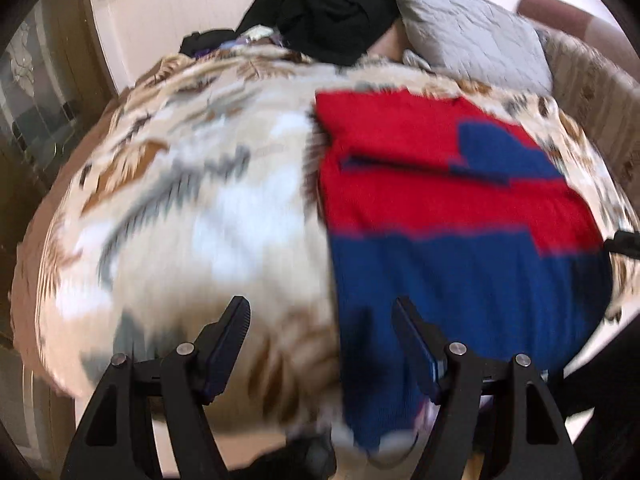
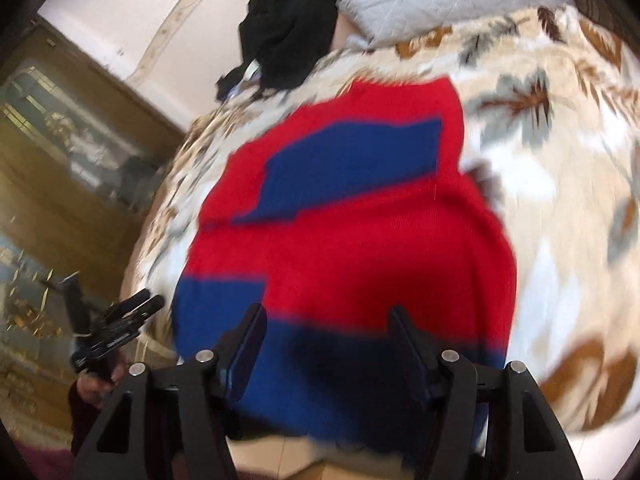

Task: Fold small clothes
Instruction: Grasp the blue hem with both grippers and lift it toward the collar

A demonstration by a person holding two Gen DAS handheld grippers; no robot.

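A red and blue knitted sweater [image 1: 440,208] lies flat on a leaf-patterned blanket [image 1: 192,208], its sleeves folded in over the body. It also shows in the right wrist view [image 2: 360,240]. My left gripper [image 1: 322,310] is open and empty, hovering over the sweater's near left edge. My right gripper [image 2: 328,318] is open and empty above the sweater's blue hem. The left gripper also shows at the left of the right wrist view [image 2: 120,320], held in a hand.
A black garment pile [image 1: 320,12] and a grey quilted pillow [image 1: 472,40] lie at the head of the bed. A wooden cabinet with glass [image 2: 60,152] stands to the left. The blanket [image 2: 560,200] spreads on both sides of the sweater.
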